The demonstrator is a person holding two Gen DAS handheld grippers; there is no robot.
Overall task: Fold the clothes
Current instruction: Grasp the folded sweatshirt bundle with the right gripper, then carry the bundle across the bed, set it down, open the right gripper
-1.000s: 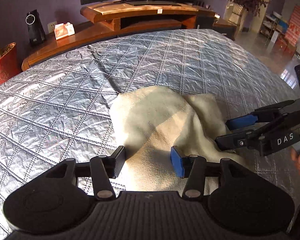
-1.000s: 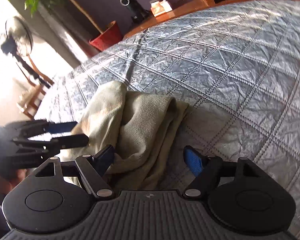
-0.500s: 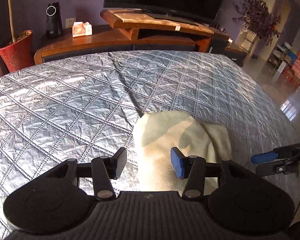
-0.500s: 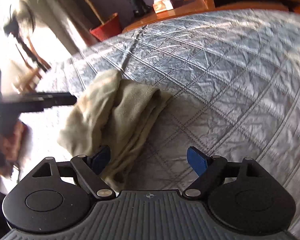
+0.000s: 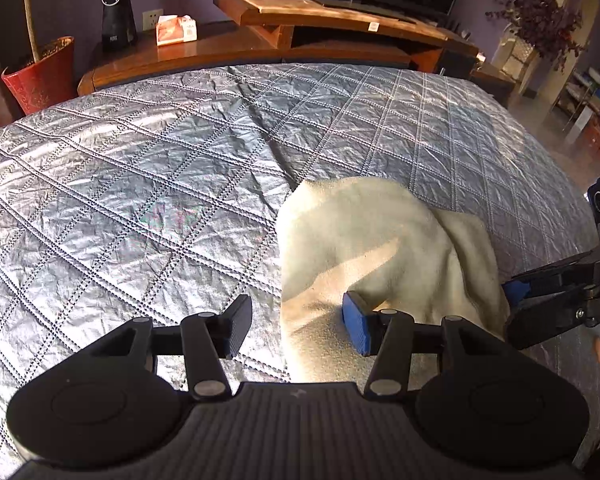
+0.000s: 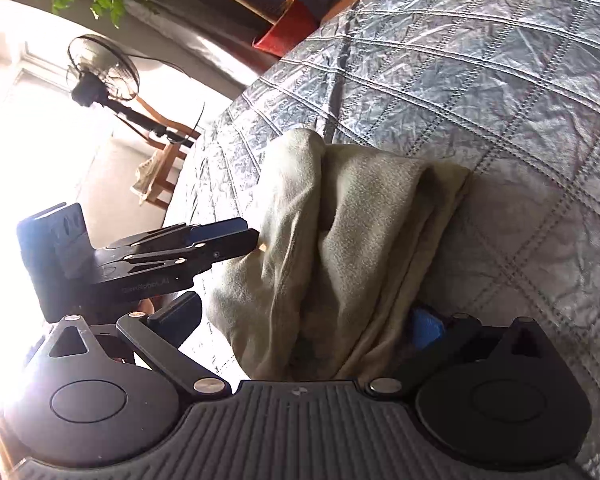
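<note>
Cream garment [image 5: 372, 240] bunched on quilted bedspread [image 5: 140, 184], wooden TV stand [image 5: 300, 36] beyond.

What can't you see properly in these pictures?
- What garment the cream cloth is: bunched up, in both views.
- Its near end, right wrist view: hidden behind the right hand-held gripper, whose jaws are opening around it.
- Print on the orange box, left wrist view: too small.
- The window side, right wrist view: washed out by glare.

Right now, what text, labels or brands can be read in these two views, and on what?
"GenRobot.AI": faint, on the body of the left gripper.
Black speaker: small label, too blurred to read.
Tissue box: print too blurred to read.
TV stand: white sticker, too small to read.
</note>
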